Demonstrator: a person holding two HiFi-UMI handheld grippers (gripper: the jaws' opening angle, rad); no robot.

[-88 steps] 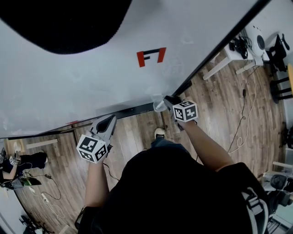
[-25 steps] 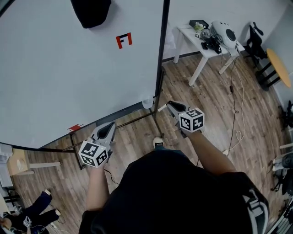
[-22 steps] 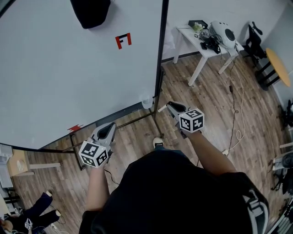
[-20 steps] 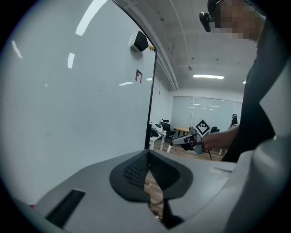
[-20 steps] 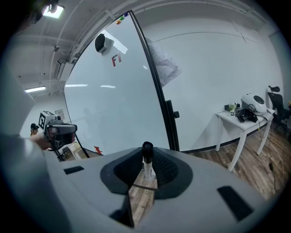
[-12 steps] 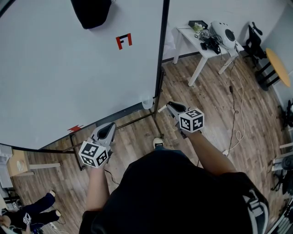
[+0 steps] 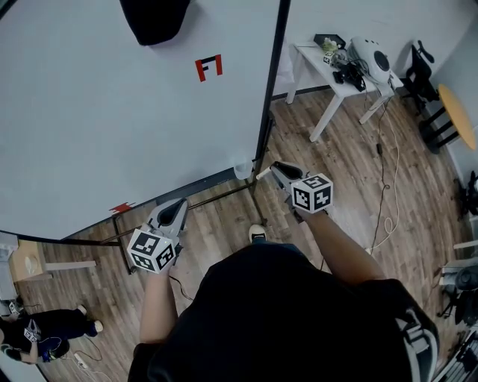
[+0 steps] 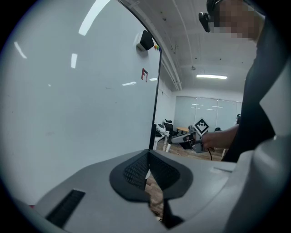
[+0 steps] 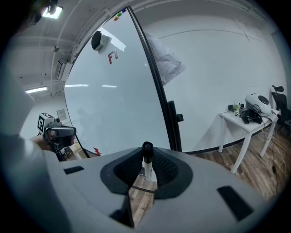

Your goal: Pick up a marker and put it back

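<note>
My right gripper (image 7: 275, 171) is shut on a marker (image 7: 261, 174), whose white end pokes out toward the whiteboard (image 7: 112, 127). In the right gripper view the marker (image 9: 147, 157) stands upright between the dark pads, black cap on top, white barrel below. A small translucent cup (image 7: 241, 168) hangs at the board's lower right corner, just left of and apart from the marker tip. My left gripper (image 7: 178, 208) is held lower left, in front of the board's bottom edge. Its pads (image 8: 136, 170) meet with nothing between them.
The board's black frame post (image 7: 270, 97) runs down beside the cup. A black object (image 7: 153, 15) and a red mark (image 7: 209, 67) sit high on the board. A white table (image 7: 336, 71) with gear stands at the back right, cables (image 7: 388, 171) trail over the wood floor, and a person (image 7: 45, 328) is at the lower left.
3.5 s ago the right gripper was at the cup, close to the board. It now sits back from it with the marker. Over the last second both grippers barely moved.
</note>
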